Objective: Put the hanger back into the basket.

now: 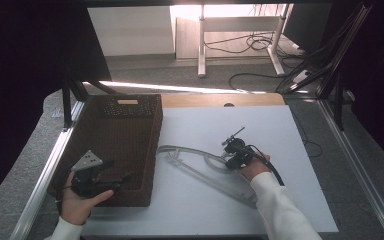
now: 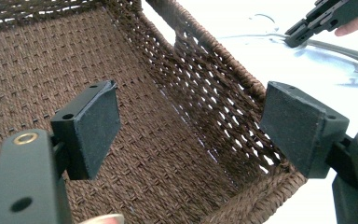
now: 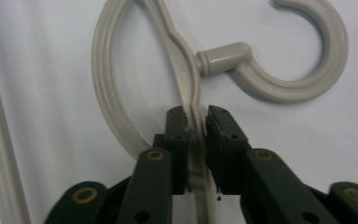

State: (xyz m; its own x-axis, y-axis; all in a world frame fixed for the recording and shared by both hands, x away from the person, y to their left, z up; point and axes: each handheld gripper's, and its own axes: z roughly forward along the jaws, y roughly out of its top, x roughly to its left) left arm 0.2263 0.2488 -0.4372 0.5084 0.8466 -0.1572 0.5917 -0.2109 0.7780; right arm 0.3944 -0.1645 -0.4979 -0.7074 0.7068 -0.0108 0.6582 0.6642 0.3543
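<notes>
The right gripper (image 3: pixel 196 122) pinches the grey hanger (image 3: pixel 186 70) by its neck just below the hook, a balanced spot for lifting it off the white table (image 1: pixel 280 150); the left gripper (image 2: pixel 186 130) gapes empty over the wicker basket (image 2: pixel 168 163), likely steadying it

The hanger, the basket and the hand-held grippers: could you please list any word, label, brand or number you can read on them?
None can be read.
Grey plastic hanger: no text; no legible moulded mark by its hook.
Brown woven basket: a pale tag on the far wall, too small to read.
Left hand-held gripper and right hand-held gripper: plain black, unmarked.
</notes>
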